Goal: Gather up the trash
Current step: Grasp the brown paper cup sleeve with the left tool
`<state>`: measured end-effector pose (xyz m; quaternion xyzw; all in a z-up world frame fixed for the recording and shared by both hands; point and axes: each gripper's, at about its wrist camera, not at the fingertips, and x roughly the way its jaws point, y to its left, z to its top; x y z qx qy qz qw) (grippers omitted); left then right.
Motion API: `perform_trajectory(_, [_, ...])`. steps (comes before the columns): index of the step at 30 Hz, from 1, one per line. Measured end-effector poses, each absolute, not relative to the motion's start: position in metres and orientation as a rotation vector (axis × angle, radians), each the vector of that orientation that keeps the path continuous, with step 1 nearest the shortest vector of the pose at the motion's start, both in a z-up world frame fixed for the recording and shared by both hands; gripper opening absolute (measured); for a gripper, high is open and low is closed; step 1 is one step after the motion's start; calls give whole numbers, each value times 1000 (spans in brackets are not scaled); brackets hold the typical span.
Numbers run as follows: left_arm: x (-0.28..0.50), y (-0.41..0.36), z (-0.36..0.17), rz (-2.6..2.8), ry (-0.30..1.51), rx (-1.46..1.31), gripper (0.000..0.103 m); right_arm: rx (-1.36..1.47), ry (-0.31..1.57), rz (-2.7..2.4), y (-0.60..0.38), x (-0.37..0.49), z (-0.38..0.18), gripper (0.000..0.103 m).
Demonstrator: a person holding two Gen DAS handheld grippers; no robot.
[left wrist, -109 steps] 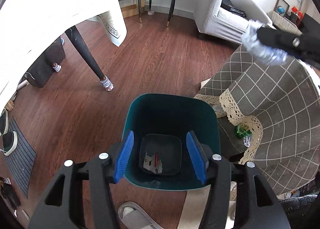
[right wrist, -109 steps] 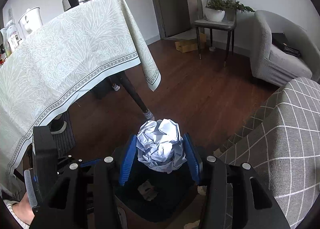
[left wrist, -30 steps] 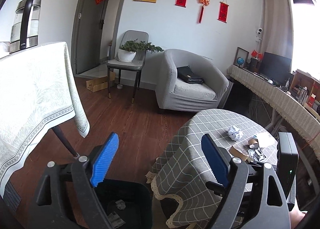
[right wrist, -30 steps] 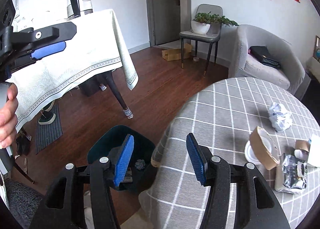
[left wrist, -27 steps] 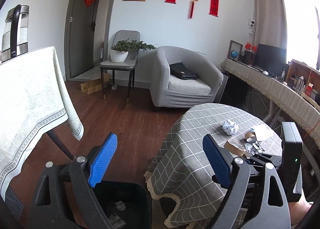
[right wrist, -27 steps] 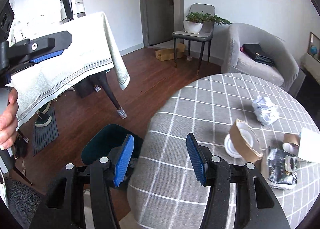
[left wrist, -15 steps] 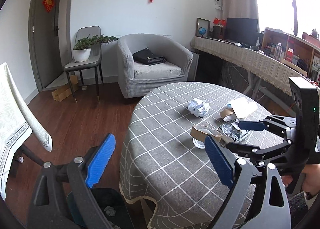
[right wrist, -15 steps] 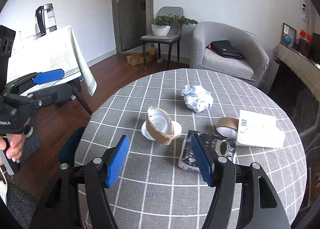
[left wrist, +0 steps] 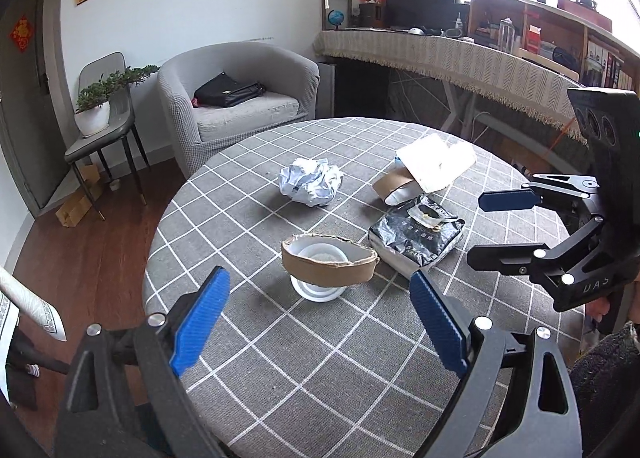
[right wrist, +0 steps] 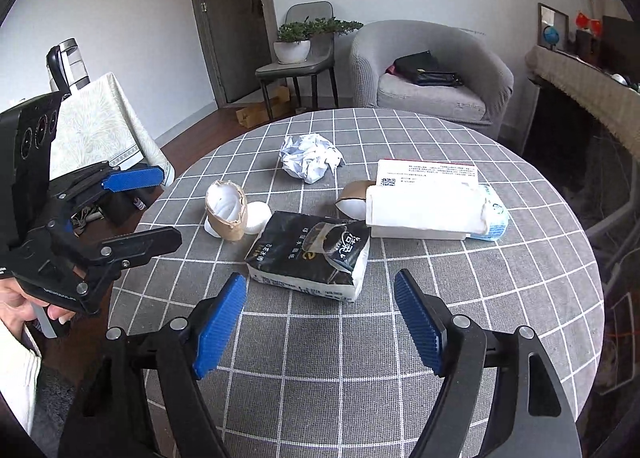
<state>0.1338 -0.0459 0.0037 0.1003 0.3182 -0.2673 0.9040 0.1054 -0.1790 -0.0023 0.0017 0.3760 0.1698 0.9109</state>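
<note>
Both tongs are spread, nothing between: right gripper (right wrist: 320, 322) just widened before the black packet (right wrist: 310, 256); left gripper (left wrist: 318, 320) before a torn paper cup (left wrist: 328, 266), seemingly empty. Printed label seen only rightward.

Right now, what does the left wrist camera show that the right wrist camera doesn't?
Only the left wrist view shows the long sideboard with shelves by the window, and the right hand-held gripper, open and empty. Only the right wrist view shows the kettle on the side table and the left hand-held gripper, open and empty. Both show the round checked table, the crumpled paper ball, the torn paper cup, the black packet, the armchair and the potted plant.
</note>
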Motion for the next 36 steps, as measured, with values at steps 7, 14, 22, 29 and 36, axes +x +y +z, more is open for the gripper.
perform_trajectory(7, [153,-63,-3,-571,679,204,83,-10,796,373,-182,106,-9,77])
perform_trajectory(14, [170,-76,-15,-581,725,240,65,-4,801,389,-182,116,-7,77])
perform_trajectory(22, [174,-68,-9,-623,704,199,56,-10,816,381,-176,128,-6,77])
perform_trajectory(29, [169,-51,4,-598,662,112,56,-22,819,372,-167,129,-5,77])
perform_trajectory(36, [151,-36,24,-582,609,65,56,-34,845,349,-154,131,-11,88])
